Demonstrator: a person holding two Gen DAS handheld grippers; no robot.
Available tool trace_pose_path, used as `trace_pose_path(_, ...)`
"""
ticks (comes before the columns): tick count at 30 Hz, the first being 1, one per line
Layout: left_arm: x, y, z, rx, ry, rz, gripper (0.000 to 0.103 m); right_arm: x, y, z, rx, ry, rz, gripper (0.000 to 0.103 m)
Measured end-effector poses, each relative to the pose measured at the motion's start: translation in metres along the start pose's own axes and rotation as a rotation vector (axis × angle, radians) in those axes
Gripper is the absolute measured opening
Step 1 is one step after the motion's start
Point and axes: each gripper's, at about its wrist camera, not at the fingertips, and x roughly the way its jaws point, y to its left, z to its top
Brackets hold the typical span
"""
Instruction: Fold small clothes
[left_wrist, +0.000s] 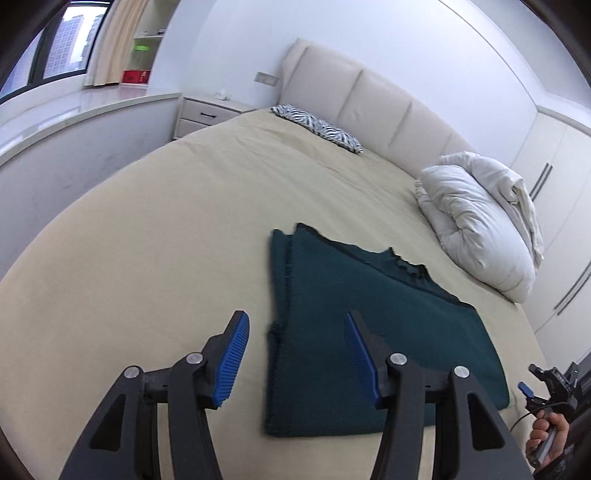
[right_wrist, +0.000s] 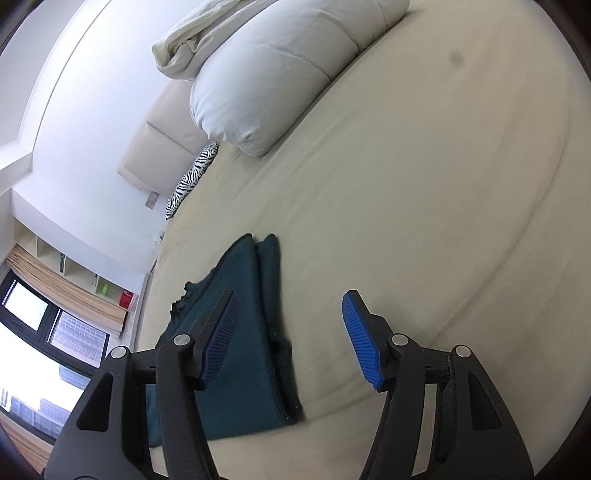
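Ahead of both tools spreads the bed (left_wrist: 147, 240), with a duvet (left_wrist: 476, 221) bundled well beyond our right side. The garment (left_wrist: 369, 314), dark green and already folded into a flat rectangle, lies on the sheet just in front of the left gripper (left_wrist: 295, 350) and under the left finger of the right gripper (right_wrist: 291, 336). Both sets of jaws are spread, with nothing pinched between them (the cloth lies below them, untouched as far as we can tell).

We judge the fold nearly done. For the next crease we would bring each tool down at a near corner, pinch all layers together, and lift evenly so the stack does not slide apart.

Only the left view shows the hand (left_wrist: 546, 439) holding the other tool; only the right view shows the layered edge (right_wrist: 280, 354) of the stack.
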Motion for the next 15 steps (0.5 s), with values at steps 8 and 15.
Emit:
trace_pose_path(8,0.077,-0.090,-0.018,0.166,0.169,-0.117,0.056,0.040,0.016,-0.013,-0.014,0.143,-0.001,0.060)
trace_pose_path(15,0.116,-0.116,-0.021,0.165,0.235,-0.113,0.056,0.080,0.024,-0.011,0.009,0.231,0.027,0.060)
